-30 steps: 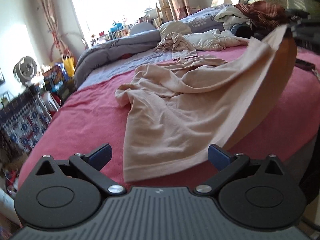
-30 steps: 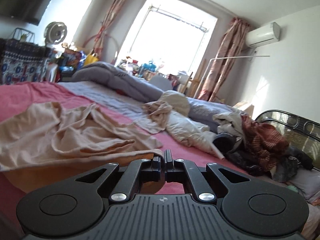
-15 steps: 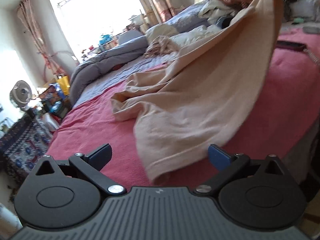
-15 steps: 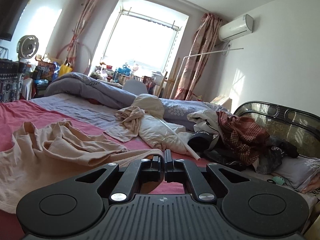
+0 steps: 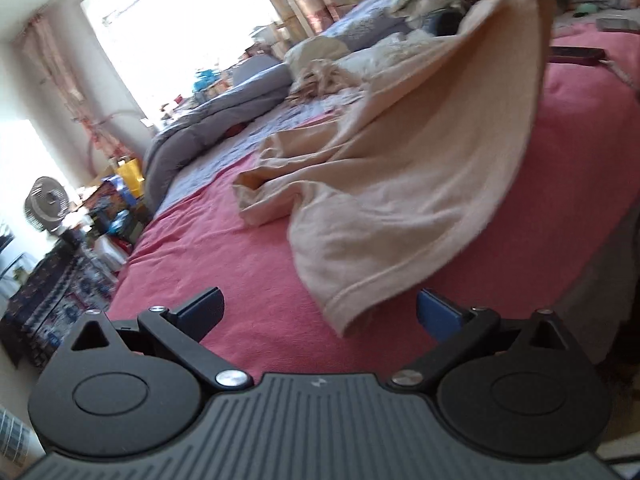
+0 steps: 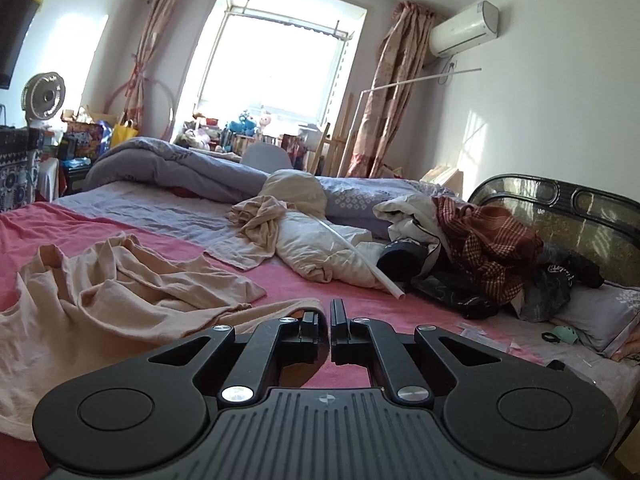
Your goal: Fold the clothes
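Left gripper (image 5: 320, 312) hovers low over the near edge of the pink bed cover (image 5: 224, 264), jaws spread wide, nothing between them; the hemmed corner of the beige garment (image 5: 392, 200) droops just ahead of it and slightly right of centre. The garment lies spread and rumpled across the cover, one side pulled up into a taut sheet that rises toward the upper right, out of the left view. Right gripper (image 6: 324, 322) has its jaws nearly together with a thin slit showing; a beige edge (image 6: 280, 306) runs up to the left finger, so it probably pinches that edge, but the contact point is hidden behind the finger and I cannot tell for sure. Handling judgement: thin knit, light, floppy, no stiffness, so it sags and creases wherever it is unsupported, drags a bit on the fuzzy cover, and is not fragile. Best holds are the stitched hem and its corners, since the doubled fabric gives the pads more to bite on; the free hem corner near the left gripper looks the obvious spot. Counts: two grippers, one beige garment spread in front, one second beige piece (image 6: 260, 220) crumpled further back by a white pillow (image 6: 316, 248), one heap of dark and checked clothes (image 6: 492, 252) at the headboard, one grey duvet (image 6: 168, 168).
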